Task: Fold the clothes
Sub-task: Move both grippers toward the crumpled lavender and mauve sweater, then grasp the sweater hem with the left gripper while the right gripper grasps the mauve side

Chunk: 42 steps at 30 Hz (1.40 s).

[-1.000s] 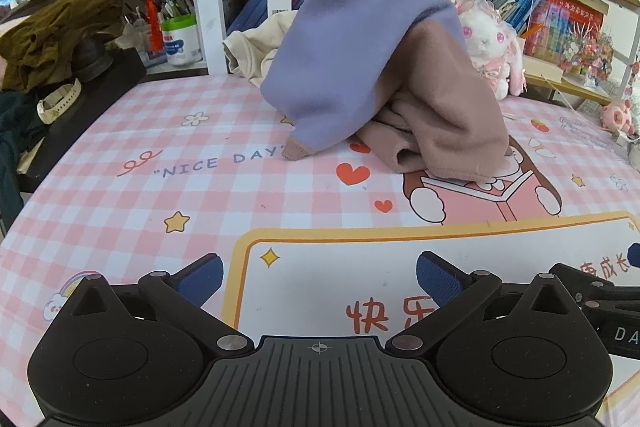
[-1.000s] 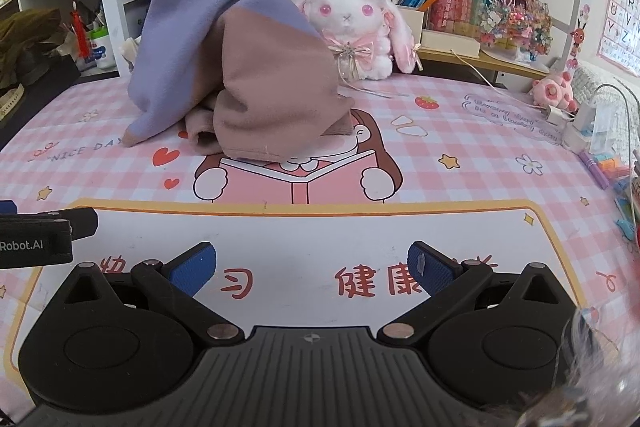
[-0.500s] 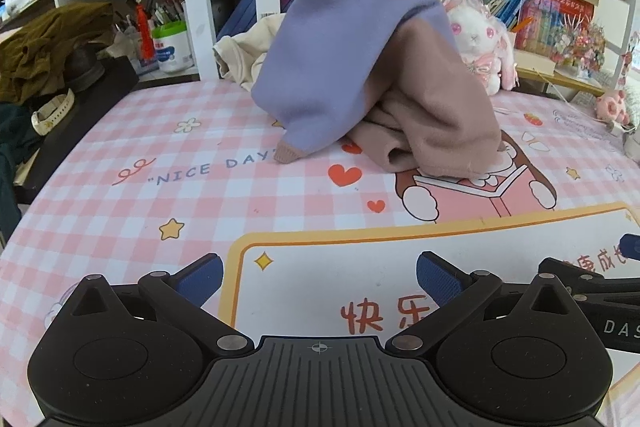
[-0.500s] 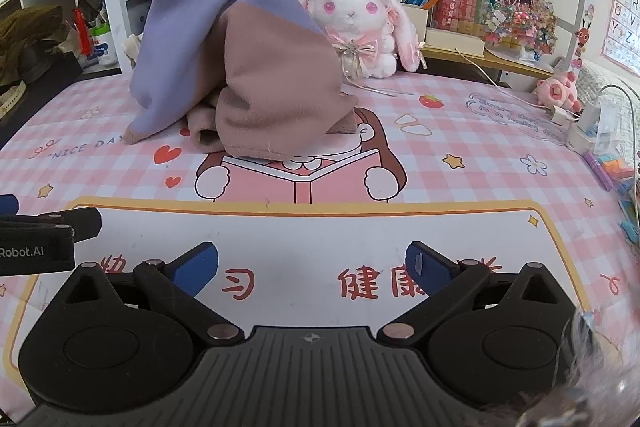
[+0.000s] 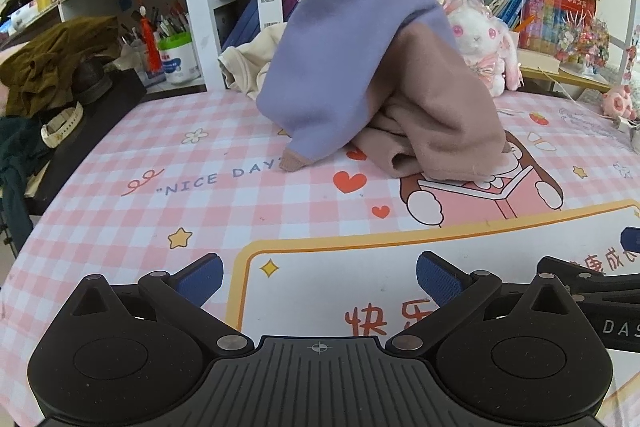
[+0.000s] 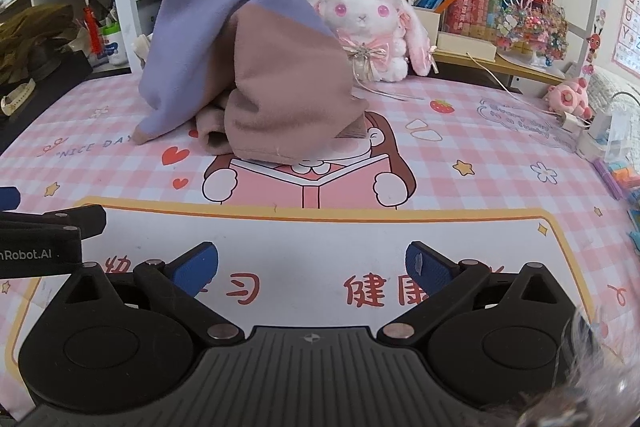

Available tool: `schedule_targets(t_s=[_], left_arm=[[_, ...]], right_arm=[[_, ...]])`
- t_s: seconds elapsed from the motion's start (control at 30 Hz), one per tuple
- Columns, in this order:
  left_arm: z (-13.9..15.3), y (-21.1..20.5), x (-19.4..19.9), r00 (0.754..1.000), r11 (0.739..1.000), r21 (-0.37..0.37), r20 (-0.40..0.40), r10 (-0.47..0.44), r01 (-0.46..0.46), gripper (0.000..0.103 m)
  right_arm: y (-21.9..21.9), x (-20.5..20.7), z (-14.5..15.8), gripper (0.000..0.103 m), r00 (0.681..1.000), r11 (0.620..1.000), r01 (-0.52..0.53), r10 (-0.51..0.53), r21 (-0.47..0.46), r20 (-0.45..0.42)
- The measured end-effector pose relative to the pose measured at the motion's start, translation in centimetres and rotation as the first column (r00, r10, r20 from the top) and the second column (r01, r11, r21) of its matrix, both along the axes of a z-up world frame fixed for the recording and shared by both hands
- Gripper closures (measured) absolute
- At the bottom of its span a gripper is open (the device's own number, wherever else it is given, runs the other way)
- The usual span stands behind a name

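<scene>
Closer now, heaped garment [image 5: 360, 79] peaks upward.

The garment [image 5: 360, 75] is soft, matt fleece-like cloth, lilac and dusty pink, with a faint nap. The worktop [image 5: 120, 219] wears a smooth printed mat with a slight sheen. Each tool [image 5: 319, 269] [image 6: 312, 261] is matt black plastic, ribbed at the base, with bright metal pivot pins and textured blue pads [image 5: 438, 277]. The rabbit [image 6: 372, 31] is fluffy plush.

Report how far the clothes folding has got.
Done: nothing; the purple and mauve garment sits in a crumpled heap on the mat. In hand: nothing; left gripper and right gripper are open, short of it. Left: spreading and every fold.
</scene>
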State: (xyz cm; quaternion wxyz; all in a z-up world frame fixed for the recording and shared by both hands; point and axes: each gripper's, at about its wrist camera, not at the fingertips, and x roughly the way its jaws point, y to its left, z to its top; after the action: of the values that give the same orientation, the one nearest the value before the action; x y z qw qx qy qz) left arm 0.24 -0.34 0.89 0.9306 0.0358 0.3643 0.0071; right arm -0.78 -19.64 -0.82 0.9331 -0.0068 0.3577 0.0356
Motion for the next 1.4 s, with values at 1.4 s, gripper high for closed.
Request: schedule_targets(t_s=[1.4], left_arm=[[-0.5, -4.3, -0.4, 0.996, 0.996, -0.005, -0.015, 0.086, -0.086, 0.0]], right_arm=[[-4.5, 3.3, -0.8, 0.002, 0.977, 0.976, -0.211, 0.209, 0.058, 0.042]])
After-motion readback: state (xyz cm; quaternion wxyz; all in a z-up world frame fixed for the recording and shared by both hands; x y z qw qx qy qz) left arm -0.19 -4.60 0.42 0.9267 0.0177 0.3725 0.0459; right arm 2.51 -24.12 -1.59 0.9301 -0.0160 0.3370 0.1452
